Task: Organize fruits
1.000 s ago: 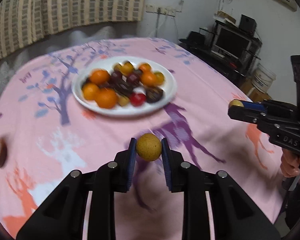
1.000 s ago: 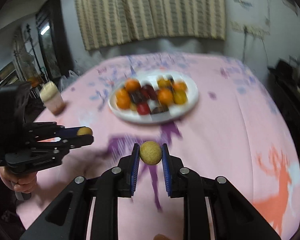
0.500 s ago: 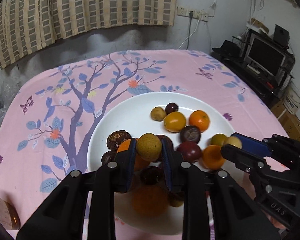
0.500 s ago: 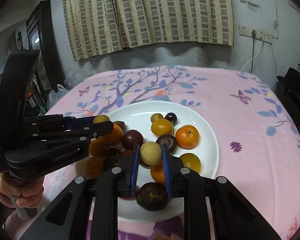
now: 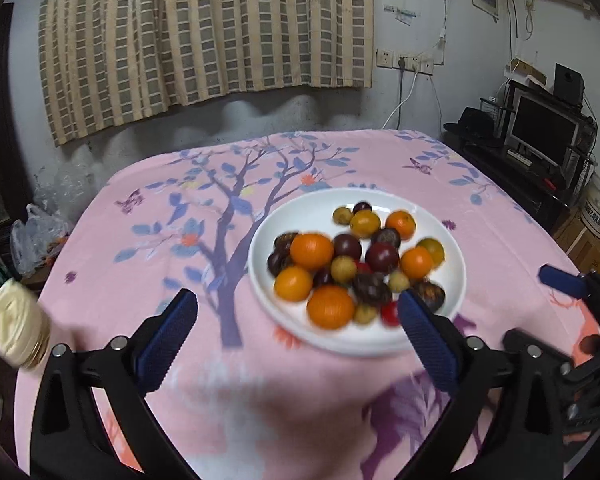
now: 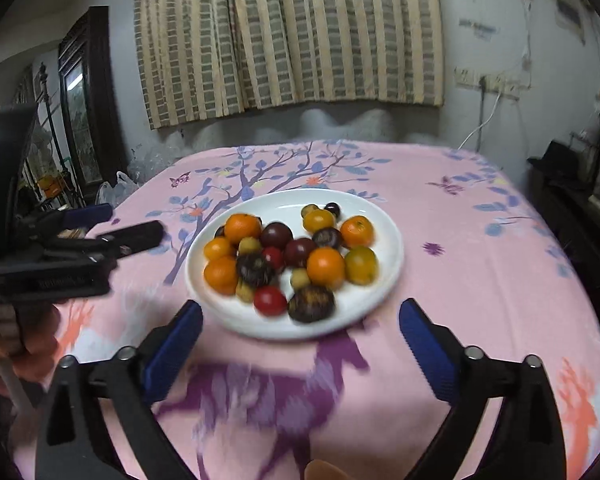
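Pink tablecloth (image 6: 480, 264) carries one white plate (image 6: 384, 280) of fruit.

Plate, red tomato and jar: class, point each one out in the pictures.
Plate (image 6: 384, 216): right wrist view, bare far rim.
Red tomato (image 6: 270, 301): right wrist view, its middle.
Jar (image 5: 18, 330): left wrist view, its pale top.

One white plate (image 6: 384, 288) sits on the table. It holds about twenty small fruits (image 6: 296, 252). About six are orange, two are red, and the rest are dark or yellow. One jar (image 5: 18, 326).
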Motion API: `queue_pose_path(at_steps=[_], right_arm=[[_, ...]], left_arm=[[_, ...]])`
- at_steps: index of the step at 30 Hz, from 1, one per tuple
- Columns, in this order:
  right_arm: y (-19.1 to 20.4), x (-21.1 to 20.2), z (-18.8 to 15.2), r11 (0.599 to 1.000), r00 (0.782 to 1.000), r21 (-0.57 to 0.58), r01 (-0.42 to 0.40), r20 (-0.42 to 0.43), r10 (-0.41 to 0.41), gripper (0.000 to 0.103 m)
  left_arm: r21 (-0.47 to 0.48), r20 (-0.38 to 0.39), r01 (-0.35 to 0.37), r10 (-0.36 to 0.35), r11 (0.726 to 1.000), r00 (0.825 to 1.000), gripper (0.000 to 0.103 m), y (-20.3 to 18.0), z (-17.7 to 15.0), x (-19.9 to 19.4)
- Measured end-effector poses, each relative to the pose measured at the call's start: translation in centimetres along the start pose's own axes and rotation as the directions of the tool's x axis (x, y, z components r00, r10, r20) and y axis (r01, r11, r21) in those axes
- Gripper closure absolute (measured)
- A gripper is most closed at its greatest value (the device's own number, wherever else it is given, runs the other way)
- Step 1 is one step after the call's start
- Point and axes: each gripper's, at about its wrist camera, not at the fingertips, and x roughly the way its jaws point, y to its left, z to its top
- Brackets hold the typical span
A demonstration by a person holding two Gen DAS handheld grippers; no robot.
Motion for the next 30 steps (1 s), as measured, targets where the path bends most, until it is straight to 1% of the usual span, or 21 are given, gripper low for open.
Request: queue_pose_path(at_steps=[3,4,6,7,9,10,11,13,14,15,19,23,30], right_arm=[[0.3,-3.1,-3.0,0.999,0.999,-0.022,0.040,0.019,-0.040,0.004],[0.5,-4.1,-4.4,0.998,0.998,-0.030,0.061,0.019,-0.061,0.004],[0.6,-5.0,-6.0,0.996,0.996,-0.028,0.088,0.029,-0.087,0.004],[0.6,-5.4,-7.1,0.996,0.996,-0.013,0.088,0.032,-0.088,0.004],[0.5,-5.5,-8.4,0.999,0.999,0.016,0.051,0.006,-0.051,0.004],[0.7,-5.5,-8.8,0.999,0.999,0.017,0.048,-0.022,-0.048,0.004],[0.9,-5.7,-9.0,0.998,0.998,0.005,0.057,-0.024,-0.057,0.004],[1.5,-5.9,-9.5,0.996,0.996,-0.022,0.091,-0.008,-0.091,0.004],[1.5,-5.9,-9.6,0.995,0.995,-0.027,0.099,-0.014,-0.100,0.004],[1.6,-5.9,-9.6,0.995,0.995,-0.024,0.095,-0.015,-0.096,0.004],[1.4,-6.3,-9.6,0.997,0.997,-0.008,0.076,-0.010,-0.076,0.004],[1.5,-6.4,-9.7,0.998,0.998,-0.014,0.067,-0.012,-0.067,0.004],[1.7,-6.1,-9.7,0.998,0.997,-0.026,0.065,-0.028,-0.066,0.004]], left_arm=[[-0.031,-0.039,0.005,-0.006,1.000,0.999,0.005,0.9,-3.5,-2.8],[-0.052,-0.045,0.001,-0.003,0.999,0.999,0.005,1.4,-5.2,-3.8],[-0.085,-0.039,-0.016,0.013,0.996,0.999,0.005,2.0,-7.6,-5.0],[-0.098,-0.041,-0.028,0.024,0.995,0.999,0.005,2.4,-8.7,-5.4],[-0.111,-0.041,-0.034,0.029,0.993,0.999,0.005,3.0,-11.0,-6.1],[-0.108,-0.046,-0.037,0.033,0.993,0.998,0.005,3.1,-11.7,-6.2],[-0.103,-0.052,-0.045,0.040,0.994,0.998,0.005,3.3,-12.4,-6.2],[-0.094,-0.050,-0.067,0.063,0.993,0.997,0.005,3.3,-13.1,-6.3],[-0.082,-0.047,-0.090,0.086,0.993,0.995,0.005,3.2,-13.4,-6.4],[-0.075,-0.043,-0.096,0.093,0.993,0.995,0.005,3.1,-13.5,-6.5],[-0.053,-0.022,-0.083,0.082,0.995,0.996,0.005,2.7,-13.5,-7.0],[-0.020,-0.024,-0.093,0.092,0.995,0.995,0.005,2.2,-13.4,-6.8],[-0.018,-0.016,-0.102,0.102,0.995,0.995,0.005,2.1,-13.4,-6.9]])
